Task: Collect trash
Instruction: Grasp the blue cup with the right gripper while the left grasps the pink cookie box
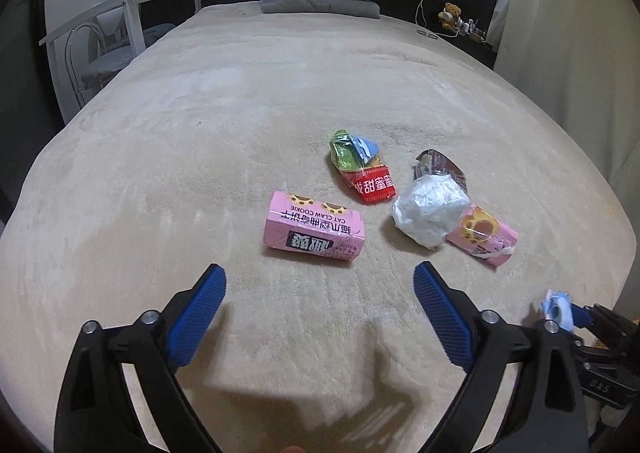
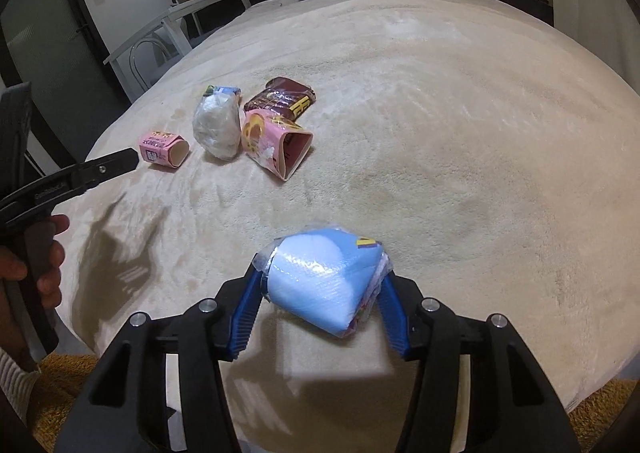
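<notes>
Two tools are working over the bed [image 1: 200, 133]: the left tool [image 1: 320, 281] is hanging spread wide just short of the pink cookie box [image 1: 314, 231], while the right tool [image 2: 320, 293] is clenching a blue wrapper [image 2: 316, 285] above the bed's near edge.

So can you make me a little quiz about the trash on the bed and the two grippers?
1. True or false: the left gripper holds a pink cookie box.
2. What does the right gripper grip? A) a teddy bear B) a light blue plastic packet C) a pillow
3. Fill in: the crumpled white wad lies against a torn ____ box on the beige blanket.

Key:
1. False; its gripper is open and empty, and the box lies beyond its fingertips.
2. B
3. pink
</notes>
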`<act>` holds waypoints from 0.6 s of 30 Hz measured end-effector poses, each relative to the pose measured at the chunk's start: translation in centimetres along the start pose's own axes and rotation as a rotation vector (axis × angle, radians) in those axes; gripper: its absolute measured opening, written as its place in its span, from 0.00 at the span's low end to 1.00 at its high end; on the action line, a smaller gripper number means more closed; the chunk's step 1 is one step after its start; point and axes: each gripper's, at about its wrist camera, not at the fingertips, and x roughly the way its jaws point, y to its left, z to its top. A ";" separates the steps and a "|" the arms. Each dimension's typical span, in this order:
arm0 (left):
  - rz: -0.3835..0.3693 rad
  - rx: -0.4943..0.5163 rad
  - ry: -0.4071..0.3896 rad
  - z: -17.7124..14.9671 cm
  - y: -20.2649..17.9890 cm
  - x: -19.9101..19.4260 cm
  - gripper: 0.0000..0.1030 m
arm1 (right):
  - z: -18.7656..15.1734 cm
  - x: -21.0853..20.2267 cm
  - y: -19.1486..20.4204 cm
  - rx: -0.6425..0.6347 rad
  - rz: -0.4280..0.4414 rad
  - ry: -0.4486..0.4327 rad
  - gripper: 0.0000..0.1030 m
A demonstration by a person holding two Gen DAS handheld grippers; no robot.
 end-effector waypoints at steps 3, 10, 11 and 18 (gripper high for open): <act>0.015 0.018 0.004 0.6 -0.1 0.8 0.91 | 0.4 -1.2 -0.3 -0.010 0.032 -0.014 0.52; 0.046 0.044 0.020 1.4 0.0 3.1 0.91 | 1.7 -3.1 -0.6 -0.052 0.067 -0.045 0.52; 0.051 0.054 0.025 1.4 -0.1 3.4 0.91 | 1.9 -3.3 -0.7 -0.057 0.067 -0.050 0.52; 0.099 0.125 0.027 1.9 -0.7 5.4 0.90 | 3.2 -3.8 -1.5 -0.084 0.082 -0.061 0.52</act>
